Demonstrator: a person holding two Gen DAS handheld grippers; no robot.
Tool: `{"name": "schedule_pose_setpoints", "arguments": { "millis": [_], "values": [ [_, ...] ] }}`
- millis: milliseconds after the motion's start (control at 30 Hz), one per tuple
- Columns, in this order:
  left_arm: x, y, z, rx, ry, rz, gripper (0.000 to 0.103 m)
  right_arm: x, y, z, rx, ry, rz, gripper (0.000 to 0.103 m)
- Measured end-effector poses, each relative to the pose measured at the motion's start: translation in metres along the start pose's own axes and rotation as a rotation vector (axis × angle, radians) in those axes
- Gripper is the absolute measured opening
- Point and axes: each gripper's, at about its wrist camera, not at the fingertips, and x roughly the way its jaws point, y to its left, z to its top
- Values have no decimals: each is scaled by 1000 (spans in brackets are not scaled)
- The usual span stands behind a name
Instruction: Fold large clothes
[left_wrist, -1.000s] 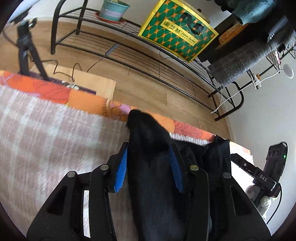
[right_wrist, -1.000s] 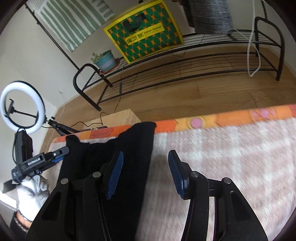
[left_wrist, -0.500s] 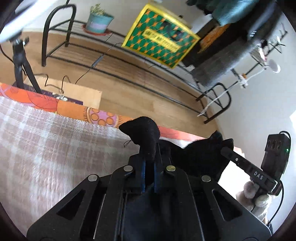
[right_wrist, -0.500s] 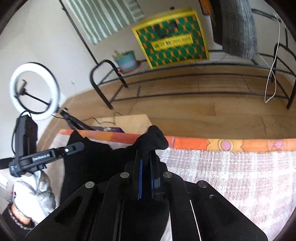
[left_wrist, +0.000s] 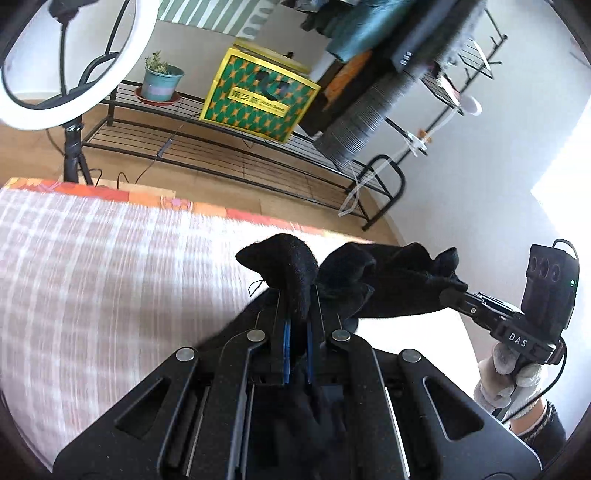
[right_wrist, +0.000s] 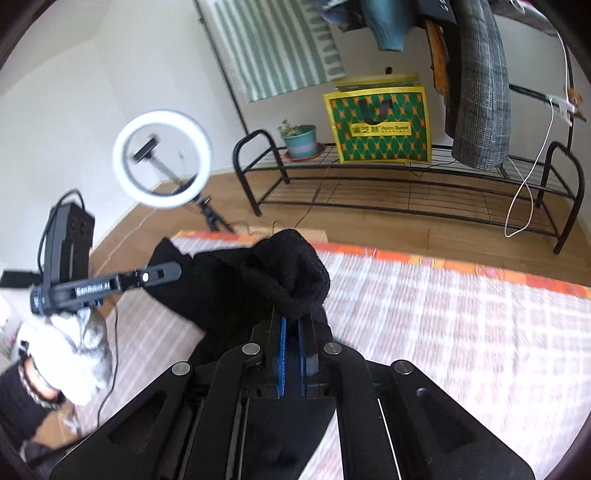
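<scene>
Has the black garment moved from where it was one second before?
Yes. The black garment lay flat on the checked blanket; now both grippers hold its corners bunched up above the blanket, lifted off it.

**Black knit garment, bunched up and lifted**

The black garment (left_wrist: 388, 280) is a soft, fuzzy knit, pinched at two spots so it bunches into little humps, sagging between them over the pink-and-white checked blanket (left_wrist: 92, 266).

A lived-in home room: pale wood-plank floor (right_wrist: 406, 236), black metal garment rack (right_wrist: 406, 184) with hanging clothes upper right, teal potted plant (right_wrist: 301, 140) at centre.
</scene>
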Motion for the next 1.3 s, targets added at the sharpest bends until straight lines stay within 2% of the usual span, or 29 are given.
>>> {"name": "schedule_pose_setpoints", "arguments": {
  "millis": [100, 267, 433, 533, 633, 767, 800, 867, 933, 1067, 1133, 1167, 1233, 1300],
  "values": [
    [-22, -12, -22, 28, 4, 7, 4, -28, 19, -25, -21, 10, 4, 4],
    [-55, -22, -77, 44, 24, 14, 4, -60, 40, -75, -42, 35, -9, 4],
    [-60, -15, -136, 78, 80, 81, 4, -58, 59, -129, -83, 102, -38, 4],
    [-52, -12, -164, 96, 141, 106, 4, -50, 67, -161, -118, 139, -73, 4],
    [-54, -13, -186, 121, 152, 148, 4, -49, 72, -175, -158, 149, -112, 4],
    [-63, -16, -200, 129, 155, 161, 4, -56, 69, -179, -162, 160, -161, 6],
    [-67, -17, -203, 130, 156, 164, 7, -60, 68, -179, -155, 161, -162, 8],
    [-80, -19, -207, 137, 153, 165, 12, -76, 70, -182, -140, 143, -143, 8],
    [-93, -20, -209, 146, 148, 159, 13, -96, 74, -184, -139, 109, -133, 8],
    [-130, -22, -208, 124, 104, 125, 13, -149, 85, -182, -126, -6, -98, 8],
    [-154, -20, -205, 74, 73, 85, 14, -178, 89, -181, -114, -64, -81, 8],
    [-163, -20, -204, 61, 57, 71, 15, -193, 92, -181, -112, -93, -71, 8],
    [-185, -21, -201, 29, 22, 59, 27, -219, 99, -180, -112, -145, -54, 8],
    [-200, -23, -199, -21, 11, 39, 29, -246, 108, -177, -112, -205, -36, 9]
  ]
}}
